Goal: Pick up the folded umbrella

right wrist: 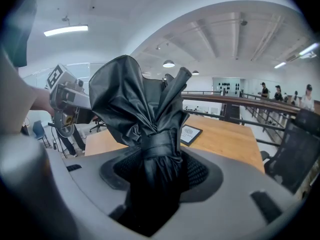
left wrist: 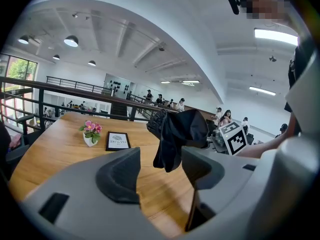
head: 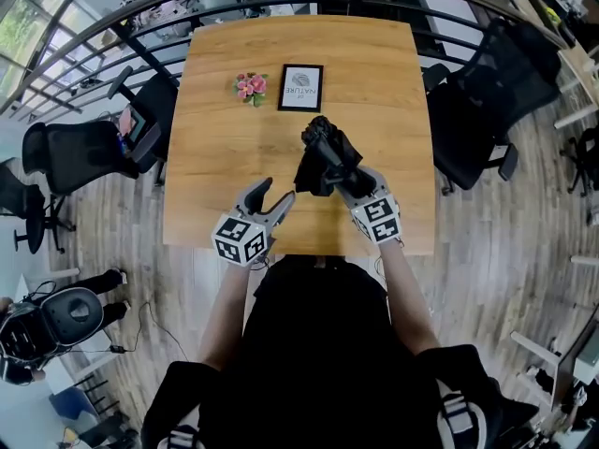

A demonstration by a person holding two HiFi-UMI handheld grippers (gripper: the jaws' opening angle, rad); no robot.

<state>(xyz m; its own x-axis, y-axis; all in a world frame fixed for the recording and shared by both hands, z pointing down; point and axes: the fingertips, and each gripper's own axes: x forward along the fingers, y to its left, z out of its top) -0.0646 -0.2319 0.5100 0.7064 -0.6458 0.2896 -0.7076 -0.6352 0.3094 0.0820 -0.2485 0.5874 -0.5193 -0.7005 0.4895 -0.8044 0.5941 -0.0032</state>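
The folded black umbrella (head: 325,155) hangs above the wooden table (head: 225,110), held by my right gripper (head: 351,183), whose jaws are shut on its strapped body (right wrist: 157,154). Loose black fabric (right wrist: 125,99) bunches out past the jaws. My left gripper (head: 273,198) sits left of it near the table's front edge, open, with nothing between its fingers (left wrist: 120,176). In the left gripper view the umbrella (left wrist: 175,136) dangles ahead and slightly right, clear of the tabletop, with the right gripper's marker cube (left wrist: 234,137) behind it.
A small pot of pink flowers (head: 250,87) and a black-framed sign (head: 300,88) stand at the far middle of the table. Black office chairs (head: 477,124) flank both sides. A railing (head: 140,7) curves behind the table. People stand in the distance.
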